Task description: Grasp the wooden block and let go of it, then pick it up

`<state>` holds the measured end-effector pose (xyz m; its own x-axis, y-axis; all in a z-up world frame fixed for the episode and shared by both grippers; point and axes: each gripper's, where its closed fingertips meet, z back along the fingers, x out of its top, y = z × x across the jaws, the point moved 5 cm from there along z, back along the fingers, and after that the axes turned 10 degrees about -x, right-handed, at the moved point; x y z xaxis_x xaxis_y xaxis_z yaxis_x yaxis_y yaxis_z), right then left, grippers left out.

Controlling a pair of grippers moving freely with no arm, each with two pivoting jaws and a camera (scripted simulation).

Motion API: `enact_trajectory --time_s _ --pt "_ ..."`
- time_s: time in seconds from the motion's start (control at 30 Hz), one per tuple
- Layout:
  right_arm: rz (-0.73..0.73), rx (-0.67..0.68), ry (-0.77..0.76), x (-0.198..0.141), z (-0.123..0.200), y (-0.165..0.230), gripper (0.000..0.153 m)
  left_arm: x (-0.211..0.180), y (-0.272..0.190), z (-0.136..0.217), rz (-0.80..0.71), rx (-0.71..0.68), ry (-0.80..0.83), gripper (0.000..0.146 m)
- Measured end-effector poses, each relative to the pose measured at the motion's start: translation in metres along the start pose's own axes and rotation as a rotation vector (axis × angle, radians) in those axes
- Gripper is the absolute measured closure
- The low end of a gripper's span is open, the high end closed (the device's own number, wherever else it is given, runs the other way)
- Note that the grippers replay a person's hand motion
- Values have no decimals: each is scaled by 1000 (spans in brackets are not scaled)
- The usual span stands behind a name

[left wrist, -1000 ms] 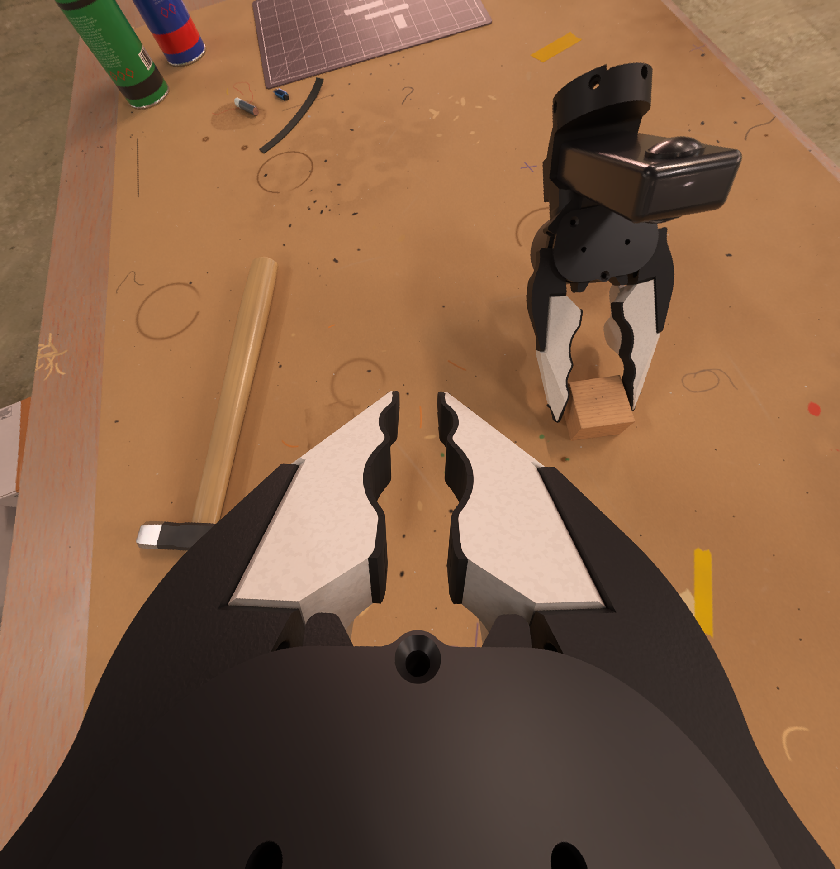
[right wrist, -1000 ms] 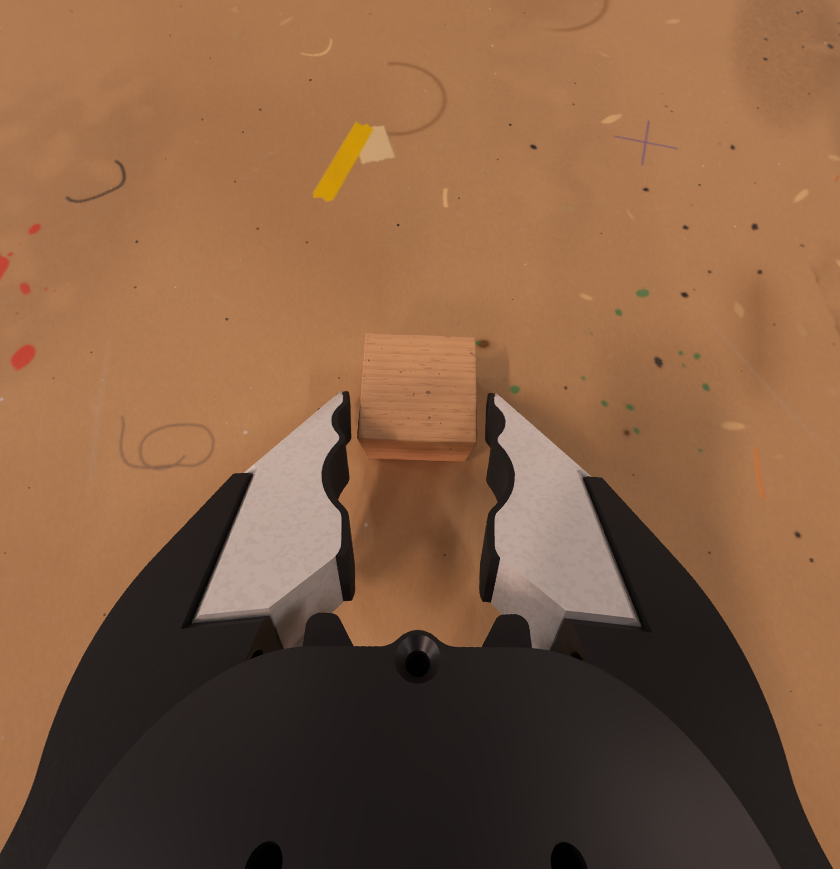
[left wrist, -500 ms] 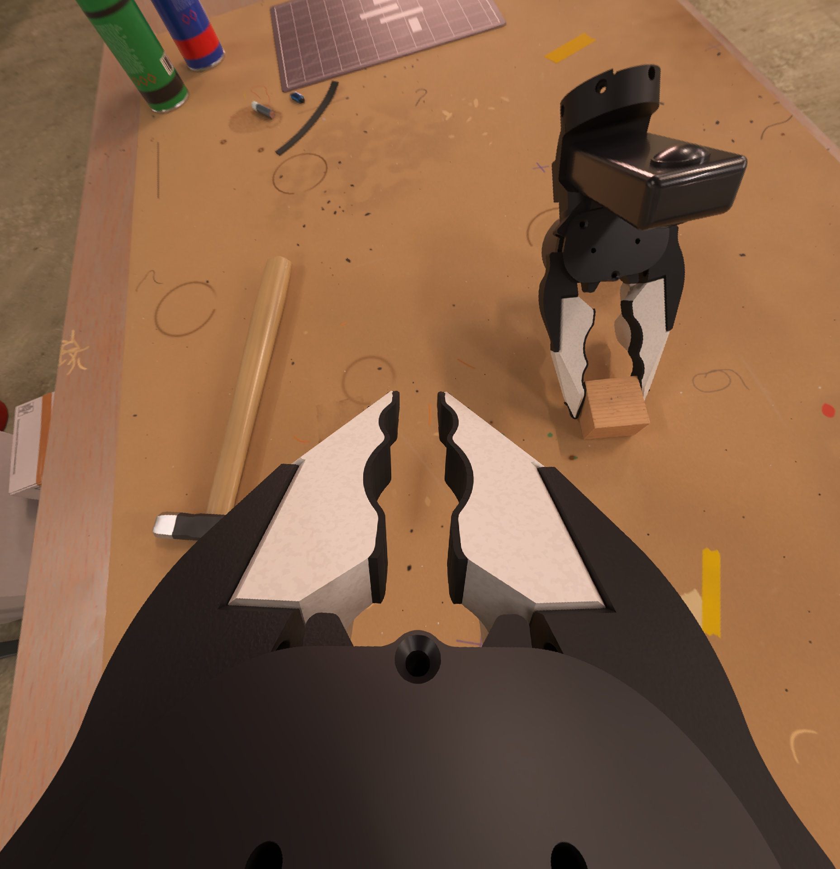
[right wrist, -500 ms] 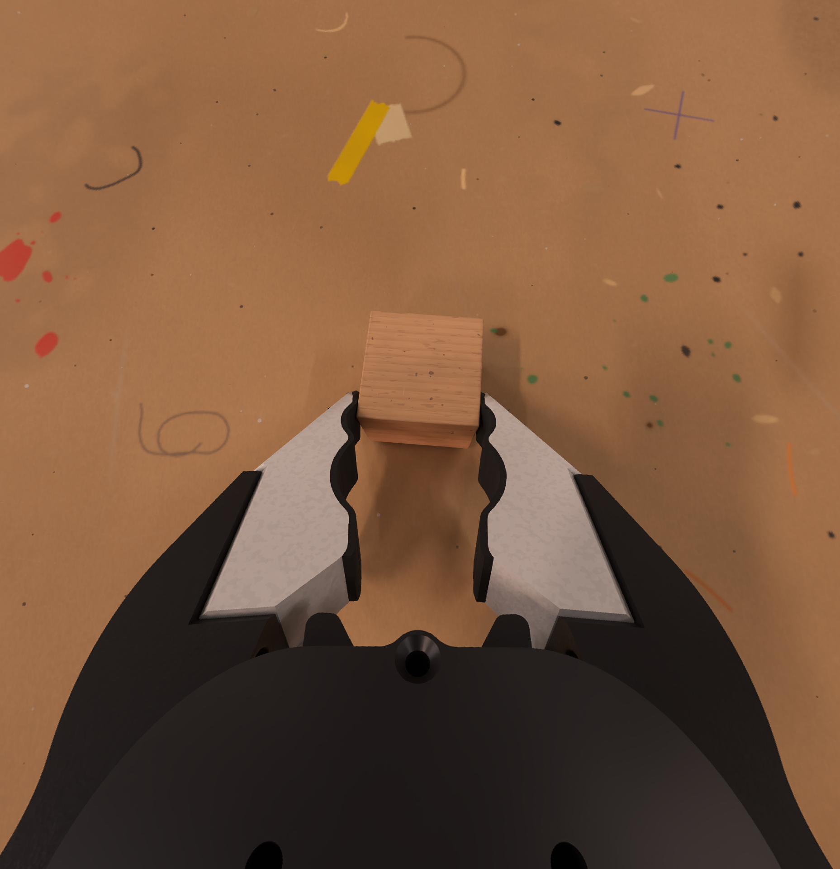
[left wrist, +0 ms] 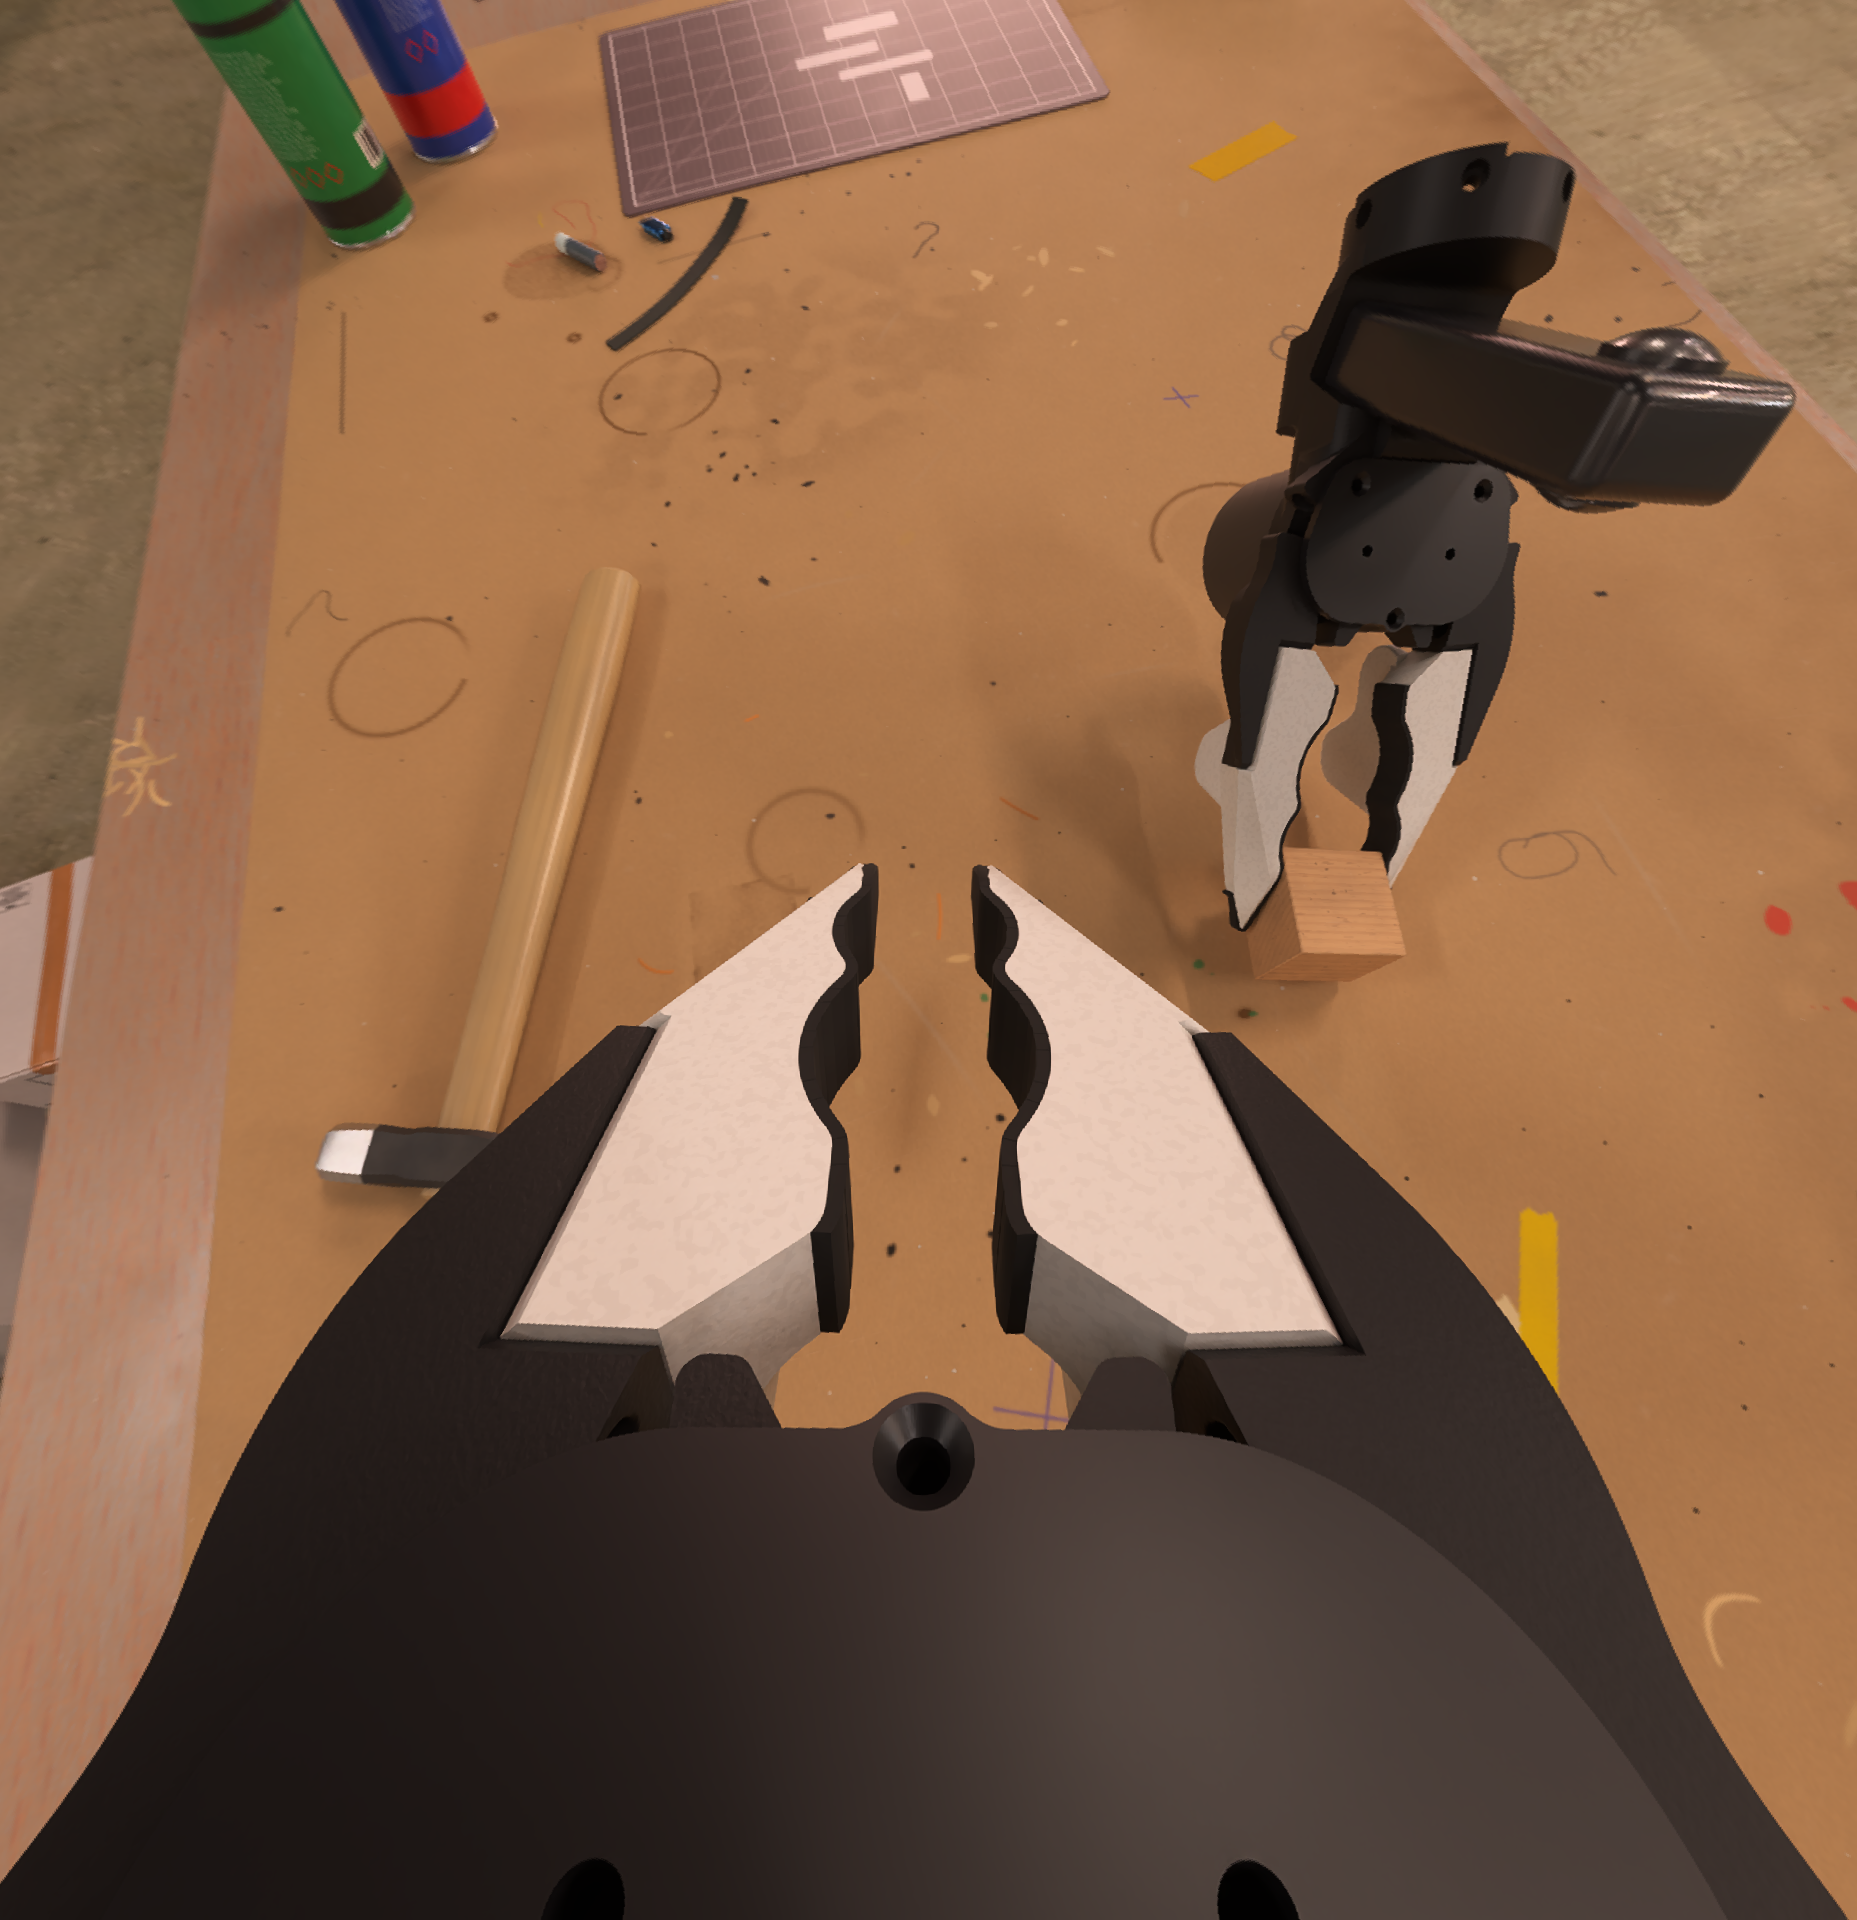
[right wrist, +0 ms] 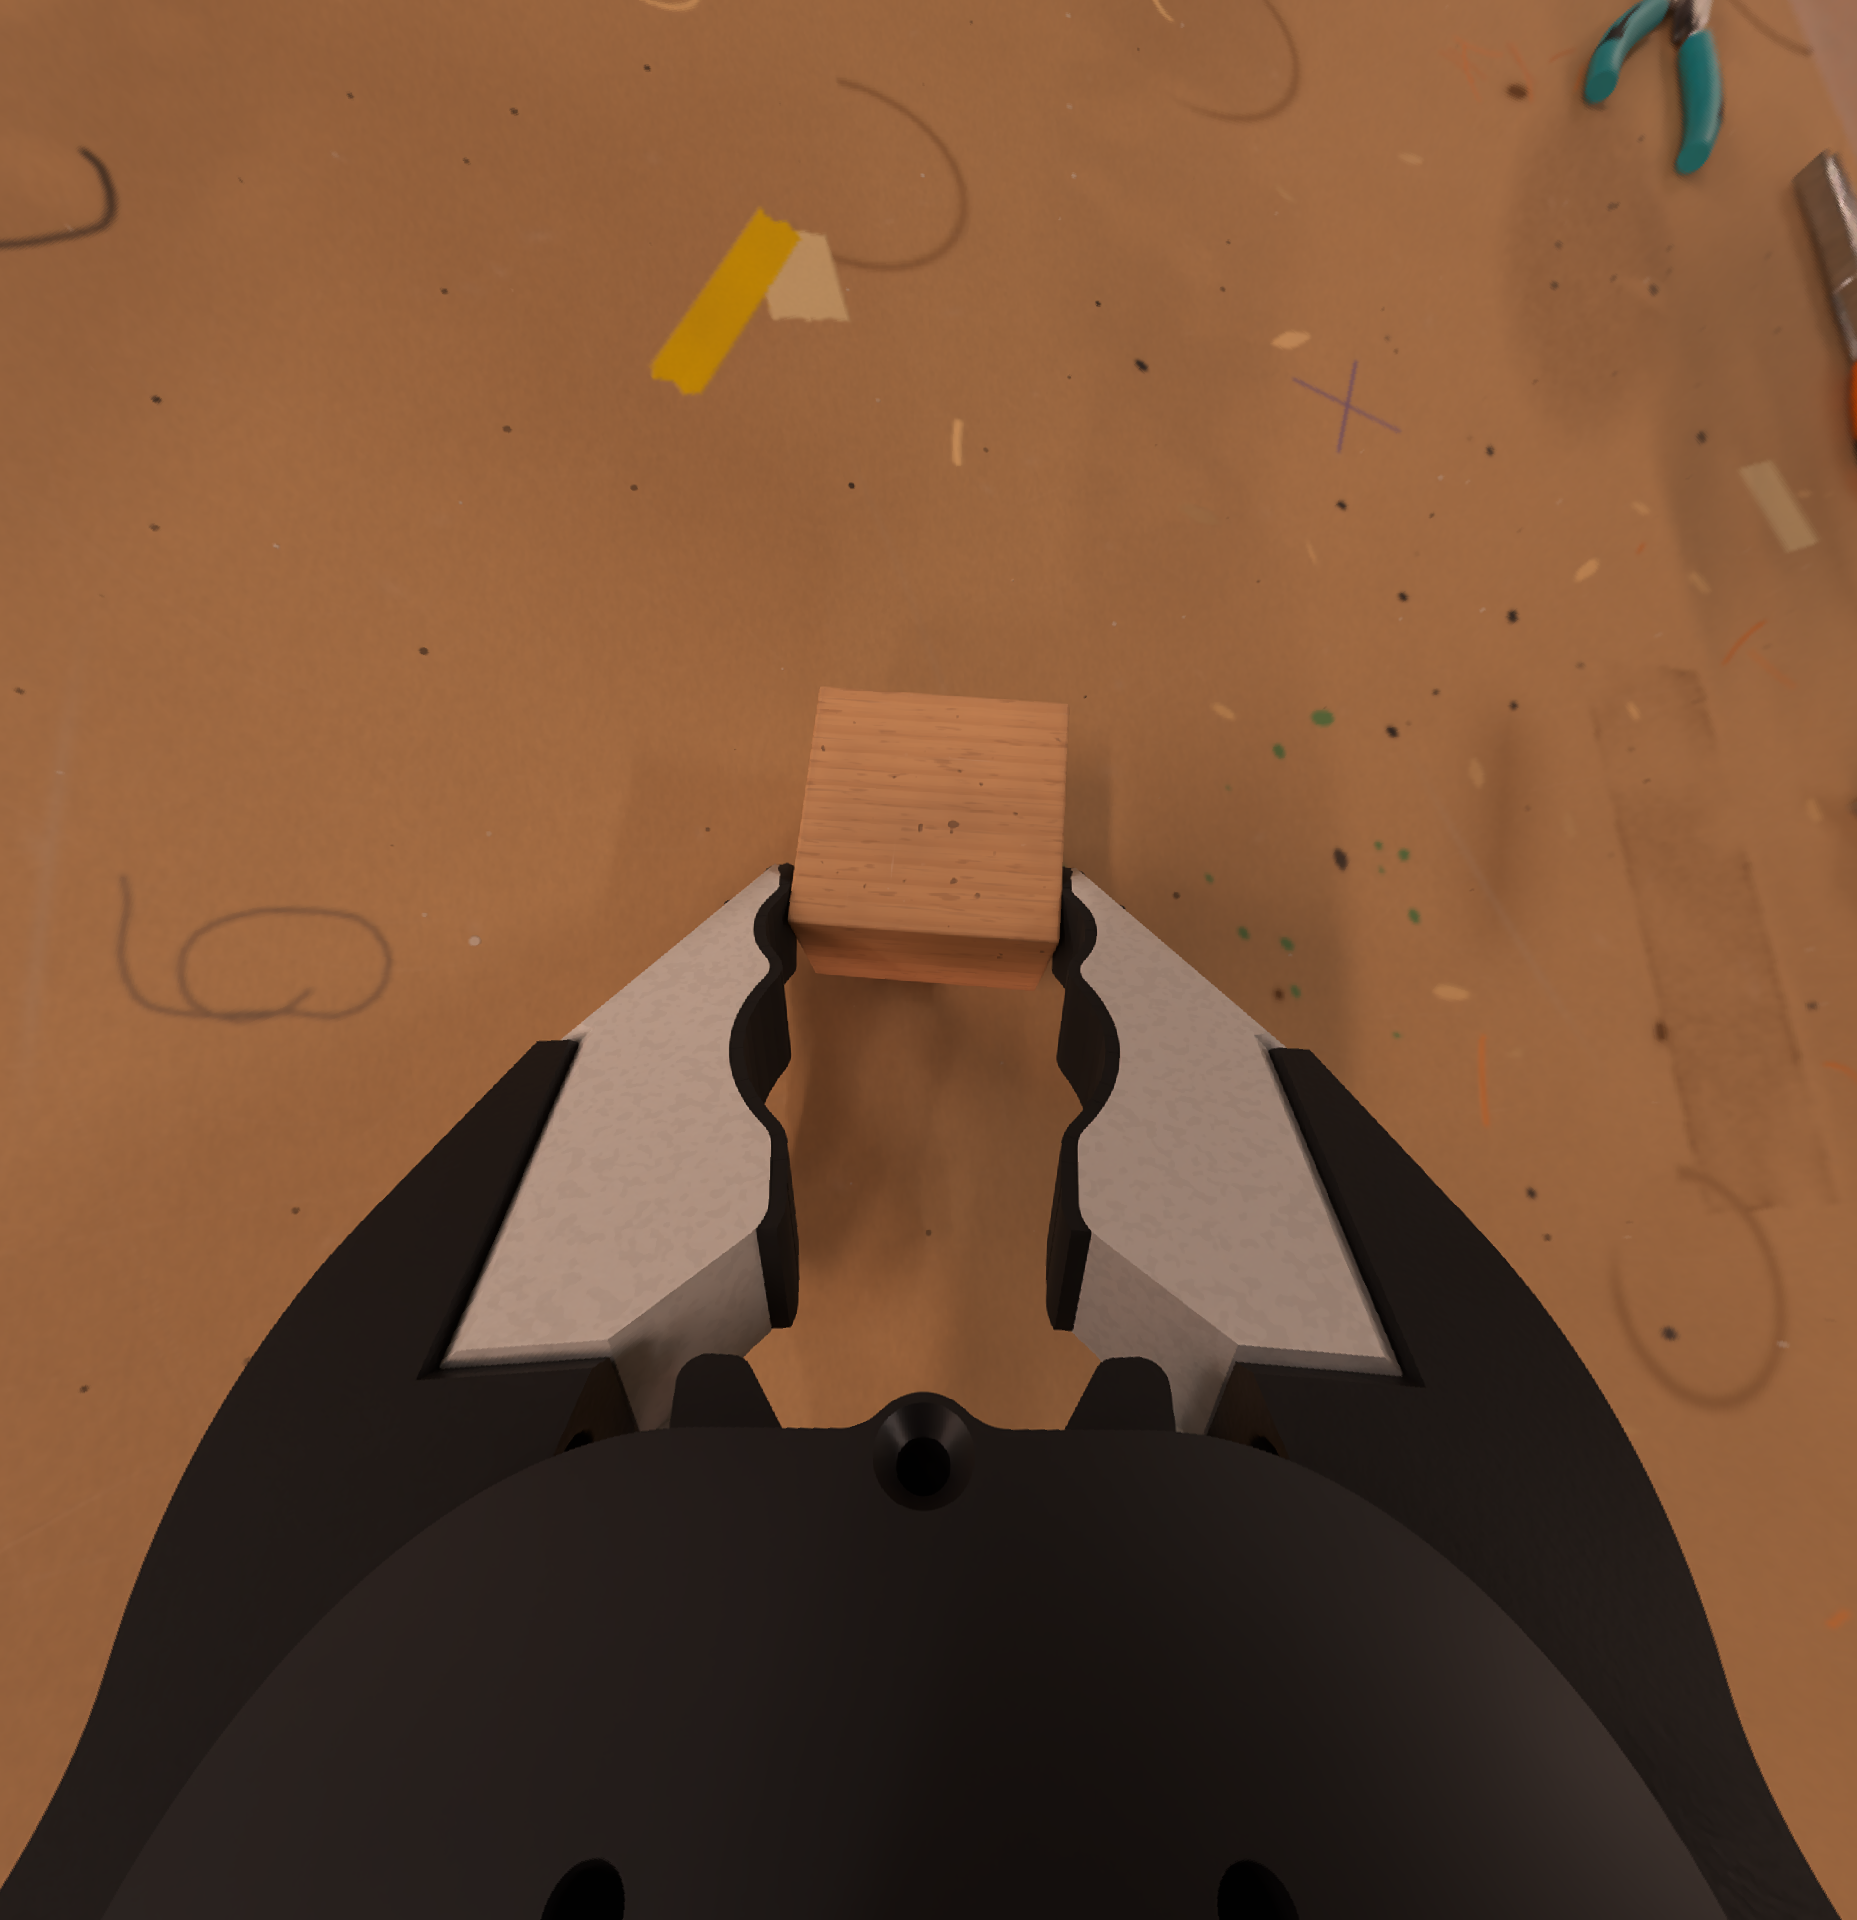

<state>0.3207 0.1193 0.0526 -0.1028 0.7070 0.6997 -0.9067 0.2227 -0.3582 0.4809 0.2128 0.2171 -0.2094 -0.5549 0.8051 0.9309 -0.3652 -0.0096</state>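
The right gripper (right wrist: pixel 924 914) clamps the near end of the wooden block (right wrist: pixel 929 821) between its fingertips on the brown workbench (right wrist: pixel 384 571). The left gripper (left wrist: pixel 922 914), narrowly parted and empty, hovers beside a hammer (left wrist: pixel 539 862).

Your left gripper (left wrist: pixel 922 914) and right gripper (right wrist: pixel 924 914) match: matte black curved bodies, pale speckled fingers, wavy black inner edges, one central screw hole.
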Motion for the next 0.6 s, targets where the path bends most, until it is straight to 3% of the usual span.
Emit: enact_trajectory --time_s 0.3,0.6 --pt "148 -116 7 6 1 -1 103 -6 1 -22 74 -106 25 118" --pt "170 -244 -55 14 11 -14 103 -11 1 -39 106 -178 54 117"
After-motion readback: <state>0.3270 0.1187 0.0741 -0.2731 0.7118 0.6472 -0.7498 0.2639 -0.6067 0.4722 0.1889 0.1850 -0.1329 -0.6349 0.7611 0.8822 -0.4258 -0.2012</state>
